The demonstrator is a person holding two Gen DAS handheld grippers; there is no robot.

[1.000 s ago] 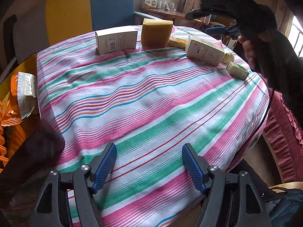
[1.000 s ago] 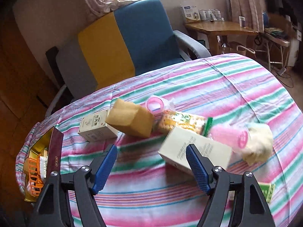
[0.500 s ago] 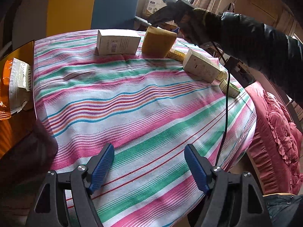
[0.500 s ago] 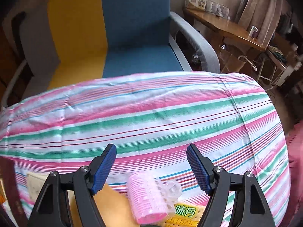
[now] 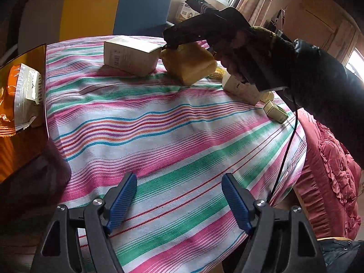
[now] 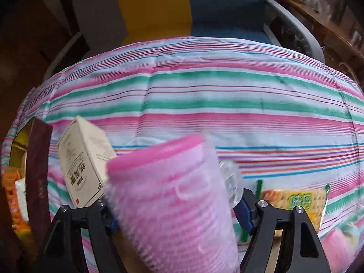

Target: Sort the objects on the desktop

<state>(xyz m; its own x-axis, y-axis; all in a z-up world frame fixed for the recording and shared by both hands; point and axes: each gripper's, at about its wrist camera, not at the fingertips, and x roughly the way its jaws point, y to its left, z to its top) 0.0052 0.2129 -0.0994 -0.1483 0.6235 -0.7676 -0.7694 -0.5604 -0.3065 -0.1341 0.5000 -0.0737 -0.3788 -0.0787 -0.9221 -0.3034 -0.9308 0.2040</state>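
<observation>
Round bench point(image 5: 173, 136), draped in a pink, green and white striped cloth, filling most of both views. Blue and yellow armchair point(image 6: 204, 6) just beyond its far edge. Open dark-red box point(image 6: 37, 182) at the bench's left edge, holding orange packaging and a white sachet point(image 5: 26, 95). Right hand-held gripper point(image 6: 177, 209), gripped by a sleeved hand point(image 5: 236, 54), poised over the cluster of objects at the far side; blue pads pressed against a pink hair roller point(image 6: 173, 200) that fills the gap between them, roller upright and blurred. Left hand-held gripper point(image 5: 179, 200) low over the bare near part of the cloth, jaws wide apart, nothing between them. White carton point(image 5: 130, 55) just left of a tan block point(image 5: 191, 66), the two nearly touching. Second white carton point(image 5: 241, 88) partly hidden behind the hand. Cracker packet point(image 6: 295, 204) right of the roller. Small green-and-white box point(image 5: 275, 111) near the right edge.
</observation>
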